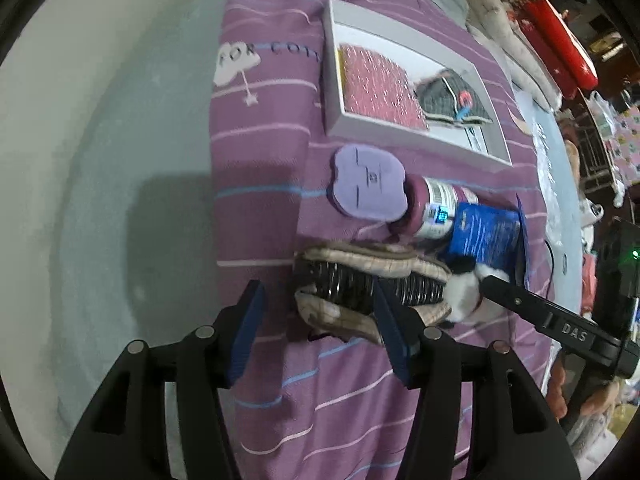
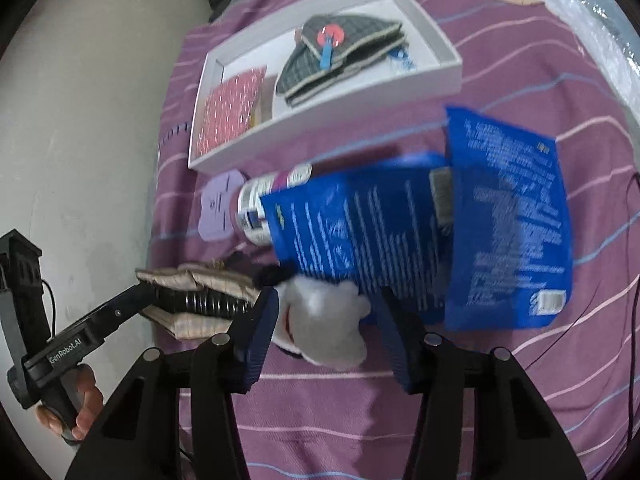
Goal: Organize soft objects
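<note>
On the purple striped bedspread (image 2: 400,420), a white tray (image 2: 416,20) lies toward the far edge, holding a pink pad (image 2: 232,110) and a grey plaid pouch (image 2: 340,56). Nearer: lilac foam piece (image 1: 368,182), can (image 1: 432,210), blue packet (image 2: 400,232). Left gripper (image 1: 316,320) half open, one finger over a beige padded cloth (image 1: 360,260) with a black ribbed middle, not gripping. Right gripper (image 2: 324,332) half open, straddling a white plush toy (image 2: 328,320); pad contact can't be told.

Purple striped cloth (image 1: 360,380); white tray (image 2: 320,128); blue packet (image 2: 400,232); lilac pad (image 1: 368,188); grey checked pouch (image 2: 340,56).
</note>
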Available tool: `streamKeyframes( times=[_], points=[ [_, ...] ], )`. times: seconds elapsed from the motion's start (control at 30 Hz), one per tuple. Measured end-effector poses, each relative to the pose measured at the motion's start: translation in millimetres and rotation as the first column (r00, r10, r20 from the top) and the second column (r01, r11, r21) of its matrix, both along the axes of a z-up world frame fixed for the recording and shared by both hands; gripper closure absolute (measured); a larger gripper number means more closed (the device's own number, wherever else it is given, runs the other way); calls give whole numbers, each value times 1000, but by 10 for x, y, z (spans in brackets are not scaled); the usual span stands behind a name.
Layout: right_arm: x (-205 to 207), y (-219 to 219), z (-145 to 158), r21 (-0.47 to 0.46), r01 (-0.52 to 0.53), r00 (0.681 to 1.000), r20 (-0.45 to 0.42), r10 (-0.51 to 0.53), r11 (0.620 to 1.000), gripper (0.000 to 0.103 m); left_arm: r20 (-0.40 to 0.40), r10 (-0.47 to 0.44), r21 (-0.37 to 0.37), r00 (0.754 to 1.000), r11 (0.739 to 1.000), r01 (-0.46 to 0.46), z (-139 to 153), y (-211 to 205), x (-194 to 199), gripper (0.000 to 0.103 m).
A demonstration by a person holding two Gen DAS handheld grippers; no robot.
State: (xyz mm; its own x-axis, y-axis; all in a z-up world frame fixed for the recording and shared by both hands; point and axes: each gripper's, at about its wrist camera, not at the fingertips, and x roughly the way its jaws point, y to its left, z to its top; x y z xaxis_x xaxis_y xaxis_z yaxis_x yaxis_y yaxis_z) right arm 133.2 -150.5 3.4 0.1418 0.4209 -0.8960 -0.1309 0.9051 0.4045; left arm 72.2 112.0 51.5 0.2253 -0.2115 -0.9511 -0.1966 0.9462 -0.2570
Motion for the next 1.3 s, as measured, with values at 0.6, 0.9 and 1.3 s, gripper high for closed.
streamKeyframes(
  times=[0.6, 0.9, 1.3],
  points=[
    [8, -33, 20, 52, 38, 997, 73, -41, 998, 75, 113, 7, -79, 994, 997, 2, 73, -66, 30, 84],
    [-84, -204, 505, 151, 74, 972, 209, -105, 986, 78, 295, 49, -110, 954, 994, -17, 529, -56, -148, 92],
    [14, -188, 949, 258, 122, 908, 361, -213, 958, 78, 455, 172, -199, 874, 976, -89, 661, -80, -5, 92]
  ],
)
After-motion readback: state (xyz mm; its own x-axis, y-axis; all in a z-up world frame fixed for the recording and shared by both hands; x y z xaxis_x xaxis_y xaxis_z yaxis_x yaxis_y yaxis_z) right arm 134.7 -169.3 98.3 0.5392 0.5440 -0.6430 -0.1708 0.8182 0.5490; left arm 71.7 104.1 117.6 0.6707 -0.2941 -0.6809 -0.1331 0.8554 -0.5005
